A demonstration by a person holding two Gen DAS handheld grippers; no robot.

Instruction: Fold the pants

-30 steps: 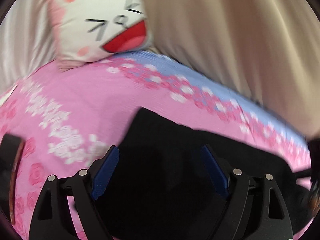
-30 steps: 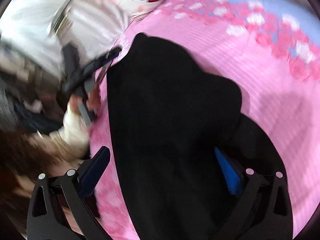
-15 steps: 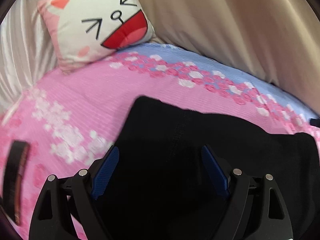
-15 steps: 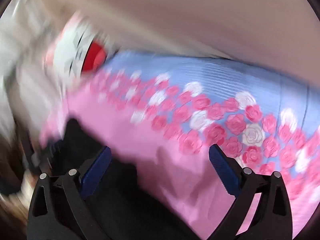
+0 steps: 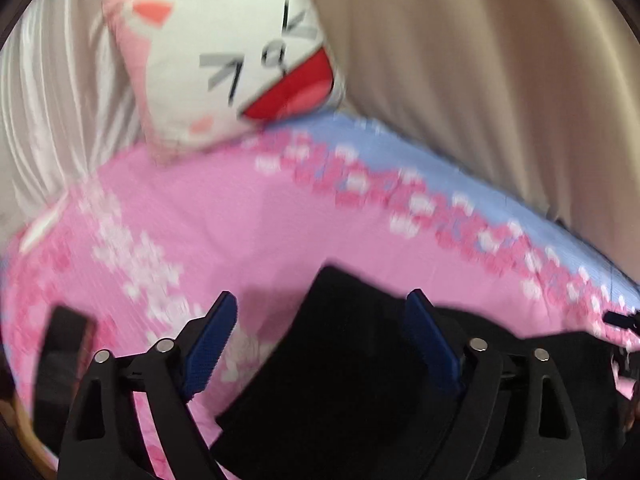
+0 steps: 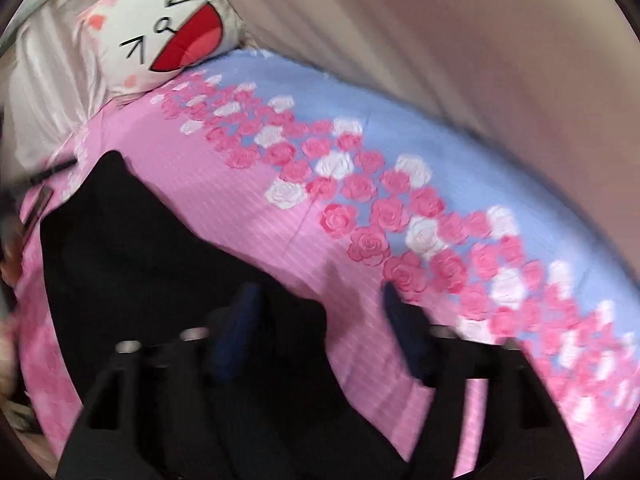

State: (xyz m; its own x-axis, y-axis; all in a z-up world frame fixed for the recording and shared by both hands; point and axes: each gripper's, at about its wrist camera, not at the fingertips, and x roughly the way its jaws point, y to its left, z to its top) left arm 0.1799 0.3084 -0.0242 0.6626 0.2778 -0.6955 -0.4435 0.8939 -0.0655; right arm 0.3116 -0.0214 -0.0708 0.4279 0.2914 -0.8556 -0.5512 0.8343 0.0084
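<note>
Lying on the pink floral bedspread [image 6: 248,216], the black pants [image 5: 352,360] are seen beneath both grippers: the left gripper [image 5: 322,326] is opening, the right gripper [image 6: 320,320] closing, neither clamped on fabric.

My bed [image 6: 248,216] wears a pink sheet with a band of roses along a blue edge. Black pants [image 6: 140,264] lie flat on it before me. A cat-face cushion [image 5: 232,68] rests at its far corner, against pale curtains [image 5: 480,80].
</note>
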